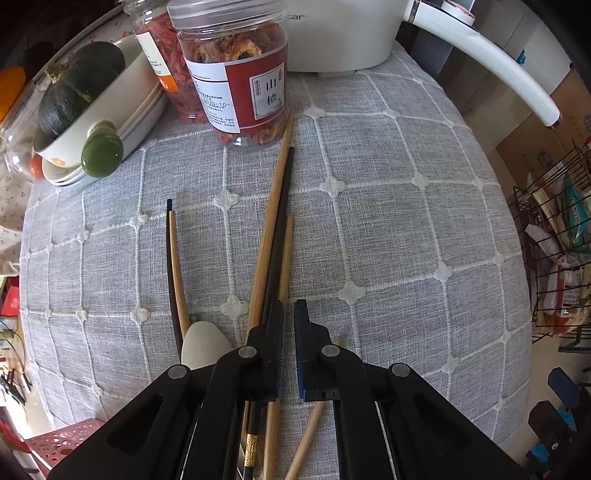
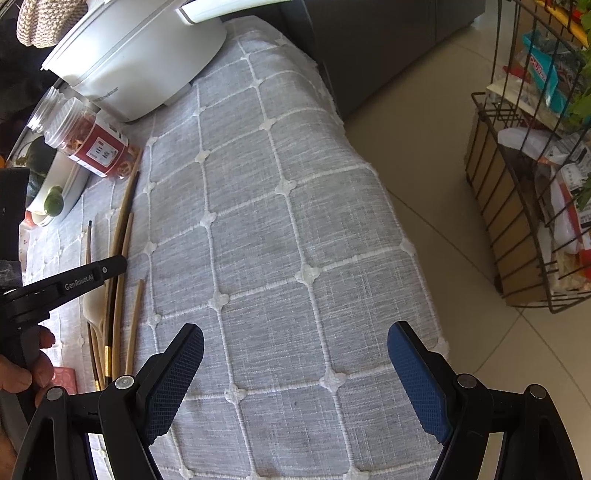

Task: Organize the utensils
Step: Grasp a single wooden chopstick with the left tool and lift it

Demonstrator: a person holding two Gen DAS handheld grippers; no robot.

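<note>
Several chopsticks lie on the grey checked tablecloth (image 1: pixel 388 221): a long bamboo one (image 1: pixel 271 218), a black one (image 1: pixel 282 221), a shorter bamboo one (image 1: pixel 286 254), and a black and bamboo pair (image 1: pixel 173 258) to the left. A white spoon (image 1: pixel 205 349) lies beside them. My left gripper (image 1: pixel 289 314) hovers just above the middle chopsticks, jaws nearly shut with a narrow gap and nothing between them. My right gripper (image 2: pixel 295 347) is wide open and empty above bare cloth. The left gripper (image 2: pixel 92 275) and chopsticks (image 2: pixel 122 236) show at the left of the right wrist view.
Two clear jars of dried fruit (image 1: pixel 236 70) stand at the back, a white appliance (image 1: pixel 340 33) behind them. Stacked bowls with a dark green squash (image 1: pixel 79 85) sit at back left. A wire rack (image 2: pixel 528 184) stands on the floor to the right.
</note>
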